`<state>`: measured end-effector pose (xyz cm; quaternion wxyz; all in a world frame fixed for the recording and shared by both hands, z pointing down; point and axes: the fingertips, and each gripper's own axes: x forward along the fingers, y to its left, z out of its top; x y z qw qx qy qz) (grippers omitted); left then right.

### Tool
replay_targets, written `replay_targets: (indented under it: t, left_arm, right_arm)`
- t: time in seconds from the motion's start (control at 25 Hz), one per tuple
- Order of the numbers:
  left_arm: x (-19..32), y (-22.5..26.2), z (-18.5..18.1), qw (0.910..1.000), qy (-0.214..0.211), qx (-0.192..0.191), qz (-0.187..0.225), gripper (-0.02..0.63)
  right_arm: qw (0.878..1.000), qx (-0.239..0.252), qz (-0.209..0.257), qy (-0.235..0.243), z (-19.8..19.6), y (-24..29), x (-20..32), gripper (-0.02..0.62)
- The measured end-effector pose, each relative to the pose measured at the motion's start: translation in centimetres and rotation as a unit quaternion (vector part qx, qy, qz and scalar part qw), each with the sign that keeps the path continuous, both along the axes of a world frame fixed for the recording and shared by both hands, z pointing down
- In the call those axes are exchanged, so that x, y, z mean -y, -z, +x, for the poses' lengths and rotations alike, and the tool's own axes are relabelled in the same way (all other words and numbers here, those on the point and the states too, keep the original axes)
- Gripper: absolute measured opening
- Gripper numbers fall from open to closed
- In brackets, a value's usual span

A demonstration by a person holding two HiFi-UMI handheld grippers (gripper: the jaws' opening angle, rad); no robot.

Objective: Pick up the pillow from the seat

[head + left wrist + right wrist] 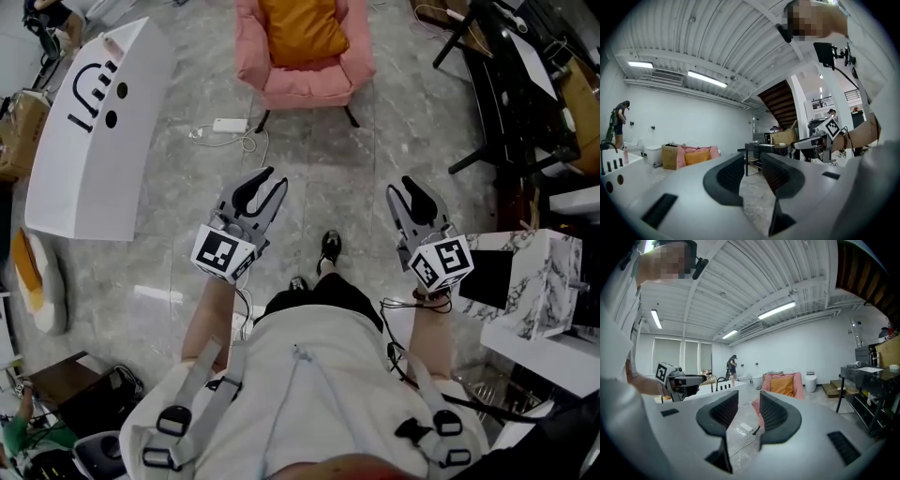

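The orange pillow (302,30) lies on the pink armchair (314,89), well ahead of the left gripper (275,180) and right gripper (401,187), both with fingers slightly apart and empty.

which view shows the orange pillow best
Head view: the pillow is biggest there, lying in the pink chair, though the frame cuts its top. Right gripper view shows it whole but small; left gripper view, smaller still, far off at left.
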<state>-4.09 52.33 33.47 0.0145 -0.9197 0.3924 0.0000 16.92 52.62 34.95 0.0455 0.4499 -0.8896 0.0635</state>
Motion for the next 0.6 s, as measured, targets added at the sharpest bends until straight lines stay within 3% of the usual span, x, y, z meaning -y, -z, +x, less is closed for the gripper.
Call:
replay_targets:
  t: [0.16,0.6]
  left_arm:
    - [3.8,-0.6,0.4,0.9998,0.013,0.003,-0.012,0.161]
    - [14.3,-0.3,3.2,0.9974,0.070,-0.002,-0.018,0.175]
  right_arm:
    - [1.000,0.016,-0.009,0.003,1.1,-0.6,4.5,0.170]
    - [0.999,0.029,-0.015,0.037,5.3,-0.6,16.9,0.207]
